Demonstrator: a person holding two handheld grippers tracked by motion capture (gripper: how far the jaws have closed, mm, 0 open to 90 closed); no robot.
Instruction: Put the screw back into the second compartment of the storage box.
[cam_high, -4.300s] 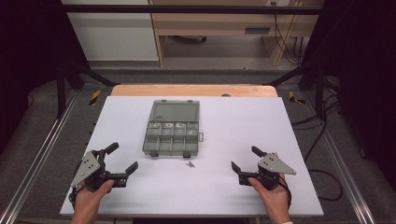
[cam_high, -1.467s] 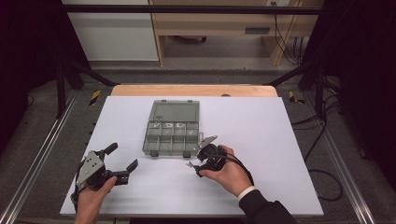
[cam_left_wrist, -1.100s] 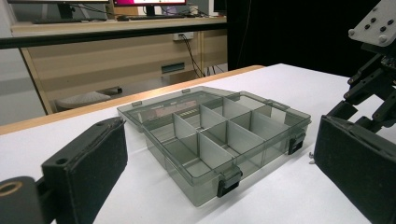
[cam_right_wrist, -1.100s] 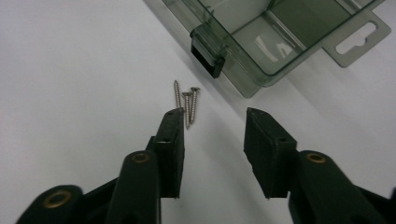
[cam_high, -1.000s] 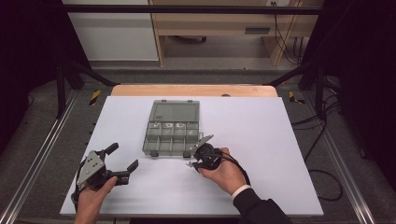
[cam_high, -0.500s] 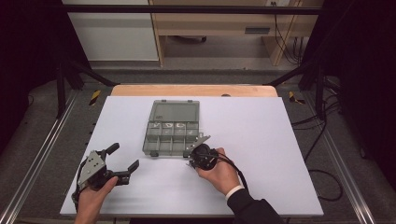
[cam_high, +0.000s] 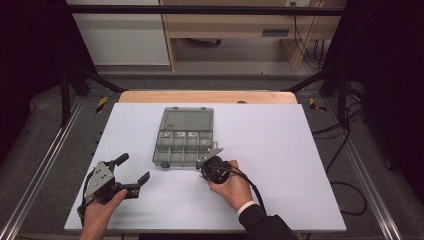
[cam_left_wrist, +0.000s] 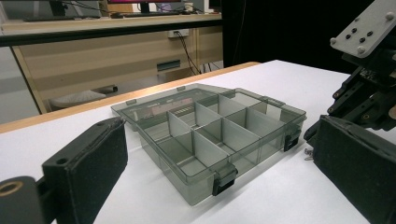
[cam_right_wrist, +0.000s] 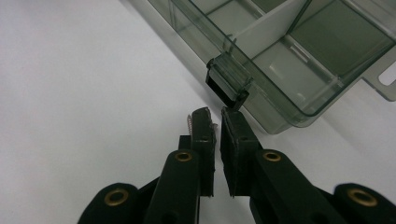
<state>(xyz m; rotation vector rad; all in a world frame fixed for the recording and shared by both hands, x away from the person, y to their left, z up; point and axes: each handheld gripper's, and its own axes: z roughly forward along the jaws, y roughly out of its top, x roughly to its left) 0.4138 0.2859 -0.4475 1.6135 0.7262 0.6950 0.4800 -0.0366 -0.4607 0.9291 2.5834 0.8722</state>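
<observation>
With its jaws just closed on a small screw (cam_right_wrist: 189, 122) beside the organizer box (cam_high: 184, 145), the right gripper (cam_right_wrist: 215, 122) should lift straight, while the left gripper (cam_high: 131, 171) waits wide open, empty.

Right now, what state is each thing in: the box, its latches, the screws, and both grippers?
Box: open, lid laid flat behind it, on the table.
Latches: undone, hanging at the front wall.
Screws: lying on the table by the box, at the right gripper's tips.
Left gripper: open, holding nothing.
Right gripper: jaws just closed, nearly together; whether they pinch a screw is unclear.
</observation>
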